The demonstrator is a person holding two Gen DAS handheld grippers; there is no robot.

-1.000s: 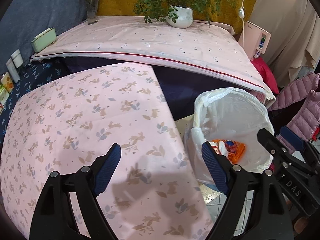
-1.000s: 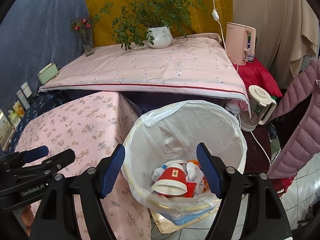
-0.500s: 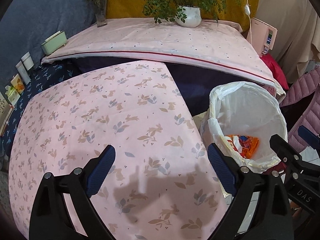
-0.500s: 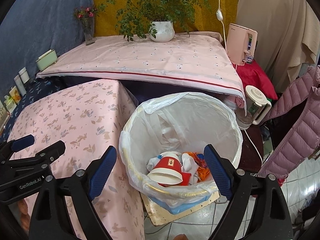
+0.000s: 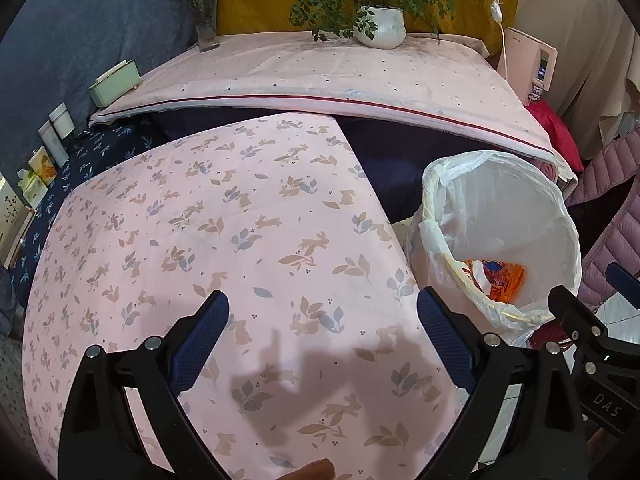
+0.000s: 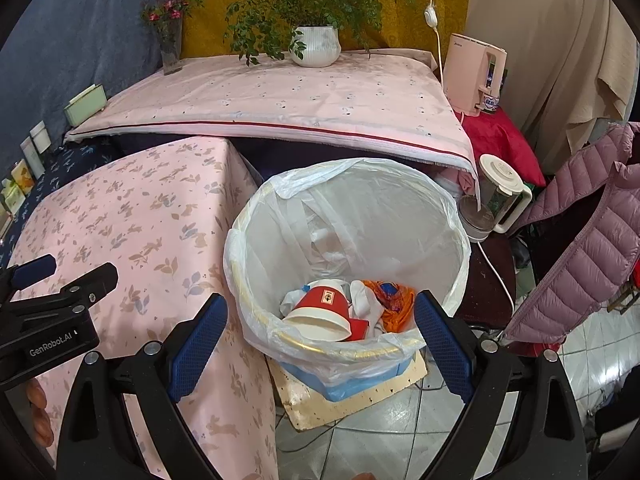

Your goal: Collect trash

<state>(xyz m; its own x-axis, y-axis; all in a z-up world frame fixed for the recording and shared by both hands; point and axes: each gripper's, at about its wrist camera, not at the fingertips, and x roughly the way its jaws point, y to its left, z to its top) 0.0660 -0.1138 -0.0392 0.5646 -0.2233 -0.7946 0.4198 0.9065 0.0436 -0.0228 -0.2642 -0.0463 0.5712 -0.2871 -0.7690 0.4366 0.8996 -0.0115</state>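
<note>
A white-bagged trash bin (image 6: 360,168) stands on the floor beside the low table with a pink rabbit-print cloth (image 5: 240,220). Inside lie a red paper cup (image 6: 320,308), crumpled white paper (image 6: 366,304) and an orange wrapper (image 6: 394,300). My right gripper (image 6: 320,302) hovers above the bin's near rim, open, with nothing between its blue pads. My left gripper (image 5: 320,300) hangs over the table cloth, open and holding nothing. From the left wrist the bin (image 5: 500,208) and wrapper (image 5: 506,280) sit to the right, with the right gripper (image 5: 588,284) beside them. No trash shows on the table.
Behind is a higher pink-covered surface (image 6: 280,96) with a potted plant (image 6: 316,46), flower vase (image 6: 170,44) and green box (image 6: 86,104). A pink water dispenser (image 6: 474,74), white jug (image 6: 500,196) and purple padded jacket (image 6: 580,248) crowd the right. The bin rests on a board (image 6: 352,396) over tiled floor.
Both pairs of jaws have spread wider. The left wrist view has drawn back over the table, so the bin sits further right. The trash in the bin has not moved.
</note>
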